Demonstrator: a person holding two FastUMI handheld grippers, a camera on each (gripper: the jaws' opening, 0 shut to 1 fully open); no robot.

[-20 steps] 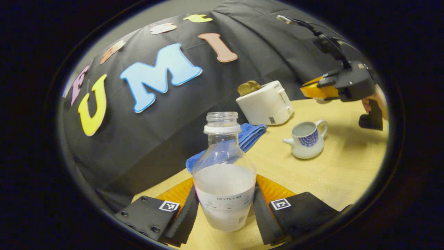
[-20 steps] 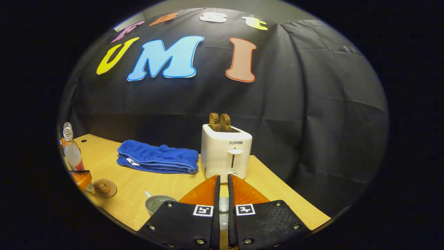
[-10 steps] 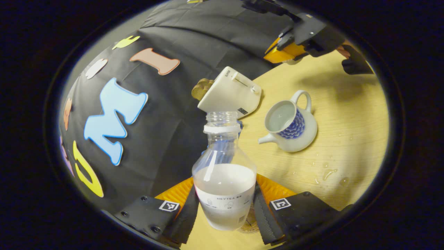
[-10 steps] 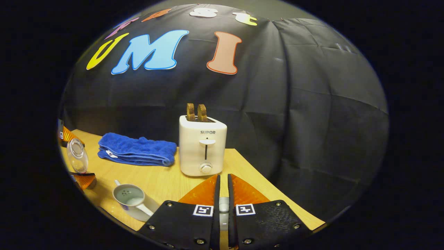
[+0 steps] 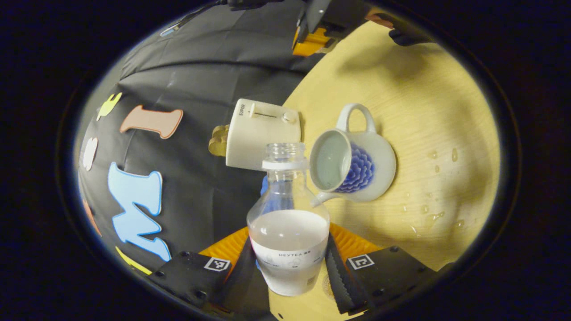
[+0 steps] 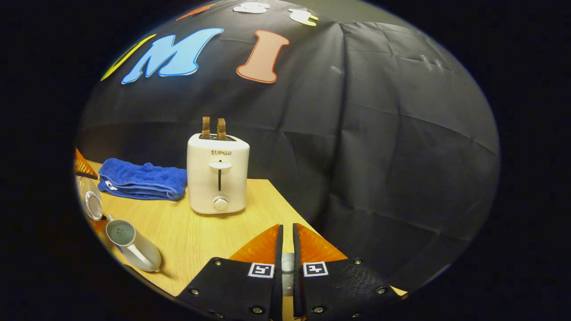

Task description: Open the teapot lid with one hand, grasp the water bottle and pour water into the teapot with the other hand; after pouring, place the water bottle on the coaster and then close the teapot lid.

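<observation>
- Since the earlier frames, your left tongs [image 5: 290, 263] have rolled the water bottle [image 5: 287, 223] further over, and the teapot [image 5: 352, 160] has come from well off to the right to just beside the bottle's neck in the left gripper view.
- Your left tongs are clamped on the bottle's lower body, one finger on each side, and the bottle is held off the counter [image 5: 428, 133], about half full, with no cap on its mouth.
- What the pour turns on: the teapot's open mouth lies just right of the bottle's mouth in that view, and the bottle's long axis runs straight out from your tongs, passing beside the opening rather than over it.
- My reading is that you need to bring the neck across onto the opening before water reaches it; droplets already lie on the counter beside the pot.
- The teapot stands lidless on the counter, handle away from you and spout toward the bottle; some water may be inside, but I cannot be sure.
- Your right tongs [image 6: 287, 263] are closed on a small pale thing that is likely the lid [image 6: 287, 262], held up and clear of the pot.
- Something round peeks out under the bottle's base, perhaps the coaster; too little shows to say.
- Behind stand a toaster [image 6: 217, 174] and a blue towel [image 6: 142, 180].
</observation>
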